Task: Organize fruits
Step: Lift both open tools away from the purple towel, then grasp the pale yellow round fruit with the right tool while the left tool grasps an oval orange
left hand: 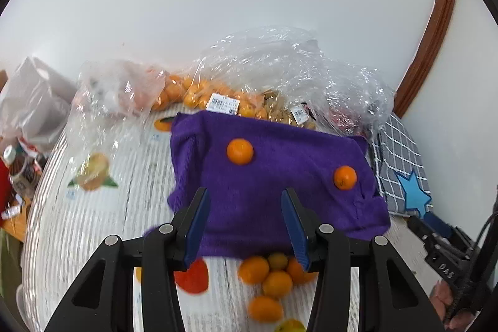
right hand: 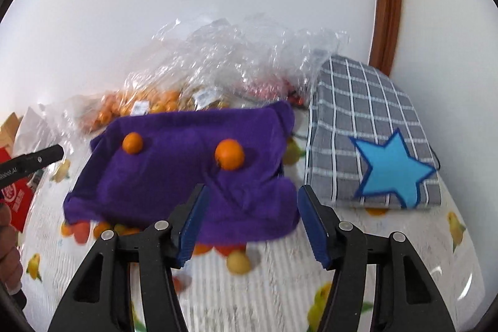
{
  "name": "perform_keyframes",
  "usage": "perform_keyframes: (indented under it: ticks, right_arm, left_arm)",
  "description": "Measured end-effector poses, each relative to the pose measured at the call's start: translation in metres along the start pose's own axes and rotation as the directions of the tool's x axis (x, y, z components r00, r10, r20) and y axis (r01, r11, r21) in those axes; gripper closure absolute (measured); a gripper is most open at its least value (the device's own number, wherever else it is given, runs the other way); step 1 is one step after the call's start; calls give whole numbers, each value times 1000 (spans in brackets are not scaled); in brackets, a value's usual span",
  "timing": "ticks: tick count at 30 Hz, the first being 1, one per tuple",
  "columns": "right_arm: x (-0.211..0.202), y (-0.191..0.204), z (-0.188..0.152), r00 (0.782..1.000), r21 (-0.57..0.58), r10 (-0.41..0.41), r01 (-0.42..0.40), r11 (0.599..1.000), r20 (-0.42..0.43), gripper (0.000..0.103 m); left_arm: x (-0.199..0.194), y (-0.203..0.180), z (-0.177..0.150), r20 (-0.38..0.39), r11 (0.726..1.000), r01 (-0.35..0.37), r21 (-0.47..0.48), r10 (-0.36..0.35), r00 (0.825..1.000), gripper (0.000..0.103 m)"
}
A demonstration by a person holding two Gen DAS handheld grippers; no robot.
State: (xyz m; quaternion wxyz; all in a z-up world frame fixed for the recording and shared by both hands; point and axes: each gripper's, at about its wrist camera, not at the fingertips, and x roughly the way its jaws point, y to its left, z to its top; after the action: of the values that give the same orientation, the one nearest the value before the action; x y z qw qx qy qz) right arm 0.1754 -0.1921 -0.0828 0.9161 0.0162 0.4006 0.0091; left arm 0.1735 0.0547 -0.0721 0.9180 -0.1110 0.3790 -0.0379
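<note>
A purple cloth (left hand: 274, 173) (right hand: 186, 164) lies on the table with two oranges on it, one to the left (left hand: 239, 151) (right hand: 132, 142) and one to the right (left hand: 345, 177) (right hand: 229, 154). A loose pile of small orange fruits (left hand: 270, 273) and a red fruit (left hand: 193, 276) lie at the cloth's near edge. My left gripper (left hand: 246, 226) is open and empty above that edge. My right gripper (right hand: 253, 223) is open and empty over the cloth's near right corner, with a yellow fruit (right hand: 238, 262) and more fruits (right hand: 102, 227) below.
Clear plastic bags of oranges and other produce (left hand: 218, 95) (right hand: 174, 95) stand behind the cloth by the wall. A grey checked cloth with a blue star (right hand: 373, 139) (left hand: 401, 164) lies to the right. Bottles and packets (left hand: 18, 167) crowd the left edge.
</note>
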Motion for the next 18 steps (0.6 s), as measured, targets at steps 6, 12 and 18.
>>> perform_keyframes:
  ticks: [6,12,18]
  right_arm:
    - [-5,-1,-30,999,-26,31,-32,999,-35,51]
    - [9,0,-55,996,-28,58,-60,998,-65,58]
    - [40,-4,-70,991,-9,68,-70,998,-118,64]
  left_arm:
    - [-15,7,-25,-4,1000,-3,-21,3,1000,59]
    - [-16,16,-46,-13,999,-9,-34,8,1000,59]
    - [2,32,-65,-77,997,-33,-71,28,997,59]
